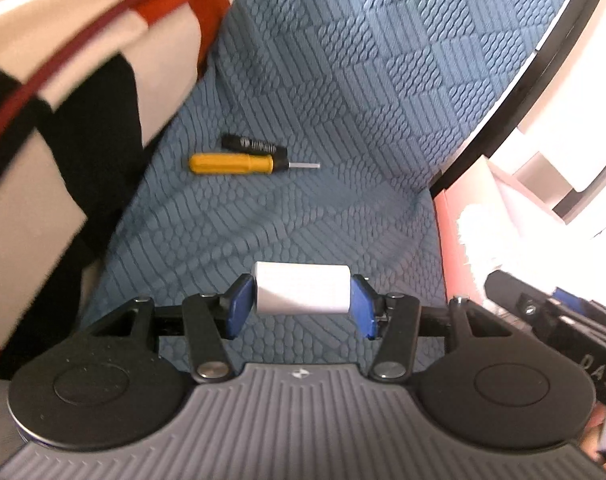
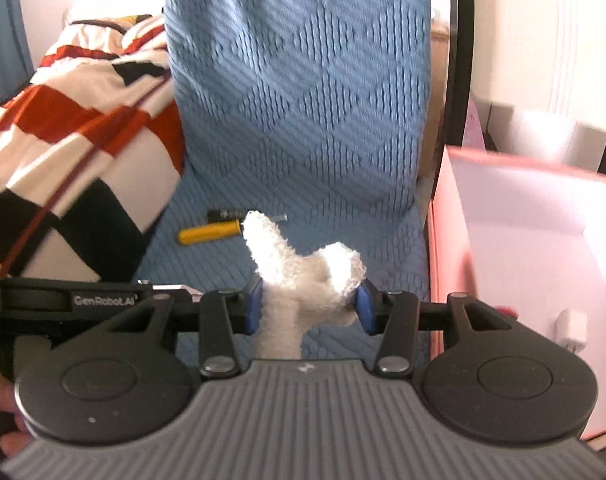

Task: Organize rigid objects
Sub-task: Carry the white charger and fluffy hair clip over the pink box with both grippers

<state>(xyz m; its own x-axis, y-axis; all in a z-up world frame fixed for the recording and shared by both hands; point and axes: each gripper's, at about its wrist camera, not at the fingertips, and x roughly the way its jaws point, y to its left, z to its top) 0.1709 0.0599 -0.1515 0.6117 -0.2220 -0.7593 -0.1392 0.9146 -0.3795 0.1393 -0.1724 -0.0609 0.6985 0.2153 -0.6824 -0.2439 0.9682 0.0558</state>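
My left gripper (image 1: 302,300) is shut on a white rounded block (image 1: 302,289), held above the blue textured seat cover (image 1: 343,100). A yellow-handled screwdriver (image 1: 239,164) and a black battery (image 1: 254,145) lie side by side on the cover further ahead. My right gripper (image 2: 307,304) is shut on a white fluffy cloth (image 2: 303,272) that sticks up between the fingers. The screwdriver (image 2: 209,233) and battery (image 2: 225,214) show beyond it. A pink box (image 2: 447,248) stands open to the right, with a small white charger (image 2: 571,330) inside.
A red, white and black patterned blanket (image 1: 63,80) is heaped on the left, also in the right wrist view (image 2: 75,128). The pink box's edge (image 1: 447,232) borders the seat on the right. The left gripper's body (image 2: 71,300) shows at left.
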